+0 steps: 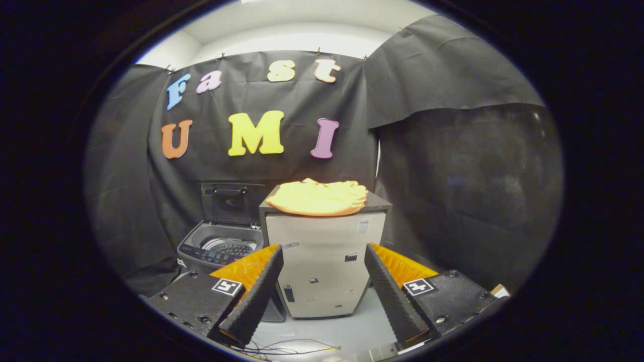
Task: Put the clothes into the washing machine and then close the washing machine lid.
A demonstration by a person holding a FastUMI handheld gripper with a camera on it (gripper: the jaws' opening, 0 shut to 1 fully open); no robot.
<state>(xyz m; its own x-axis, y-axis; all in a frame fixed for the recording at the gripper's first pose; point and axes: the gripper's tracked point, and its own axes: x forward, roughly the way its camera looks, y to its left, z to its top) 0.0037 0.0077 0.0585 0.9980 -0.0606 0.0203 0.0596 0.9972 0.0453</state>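
Clothes [319,198]: soft matt cloth, crumpled; washing machine [221,246]: smooth plastic body, perforated shiny metal drum; cabinet [324,261]: smooth, satin finish; tool [322,261] fingers [256,294], spread apart: ridged, matt.

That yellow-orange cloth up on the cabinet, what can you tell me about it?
The yellow-orange garment is a soft, crumpled fabric bundle lying loosely heaped, flat rather than hanging, on the dark top of the pale cabinet. Only the cabinet top touches it. It sits beyond the open gripper, whose fingers hold nothing, and right of the washing machine with its raised lid.
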